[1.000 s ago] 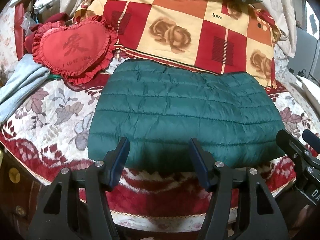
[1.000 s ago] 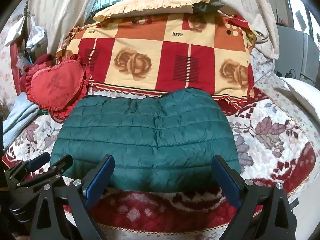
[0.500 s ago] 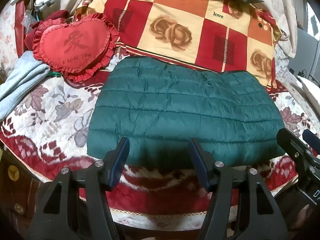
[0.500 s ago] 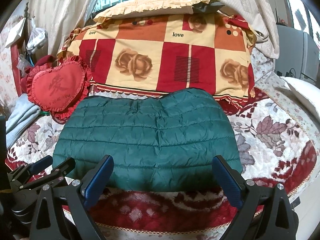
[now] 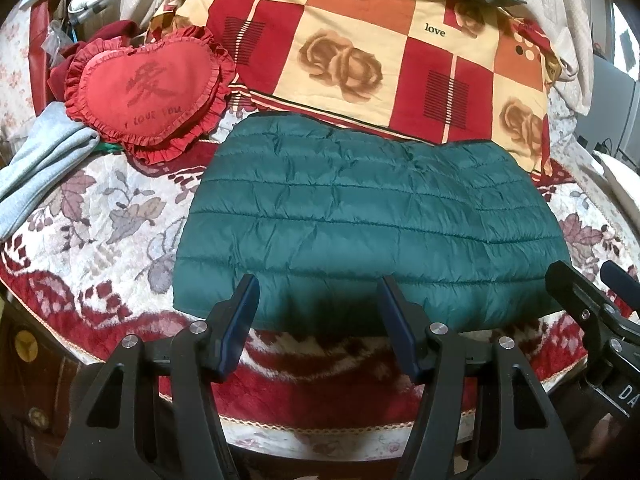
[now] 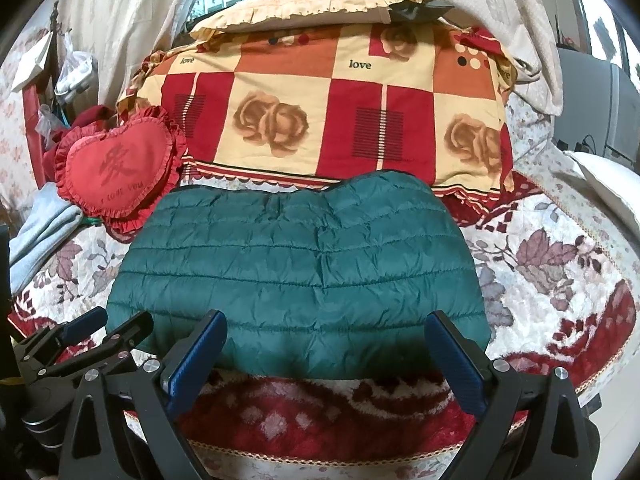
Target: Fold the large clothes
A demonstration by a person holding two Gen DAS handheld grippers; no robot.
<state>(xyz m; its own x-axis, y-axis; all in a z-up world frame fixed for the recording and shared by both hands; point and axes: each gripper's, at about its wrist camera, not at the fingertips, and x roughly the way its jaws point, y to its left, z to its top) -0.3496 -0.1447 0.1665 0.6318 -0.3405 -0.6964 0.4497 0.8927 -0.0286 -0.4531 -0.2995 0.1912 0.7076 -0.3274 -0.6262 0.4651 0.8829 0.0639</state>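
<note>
A dark green quilted puffer jacket [image 5: 360, 220] lies folded into a flat rectangle on the floral bedspread [image 5: 92, 216]; it also shows in the right wrist view [image 6: 304, 268]. My left gripper [image 5: 318, 320] is open and empty, its fingertips just over the jacket's near edge. My right gripper [image 6: 326, 344] is open and empty, wide apart, at the jacket's near edge. The right gripper shows at the left view's right edge [image 5: 584, 300], and the left gripper at the right view's lower left [image 6: 100, 332].
A red heart cushion [image 5: 148, 88] and a grey folded garment [image 5: 44, 160] lie at the left. A large checked red and cream pillow [image 5: 380, 60] stands behind the jacket. The bed's front edge [image 5: 320, 428] runs under the grippers. A white pillow [image 6: 612, 184] lies at the right.
Both views have shifted slightly; the jacket sits a little higher in the left view. Both grippers stay open and the jacket has not moved.
</note>
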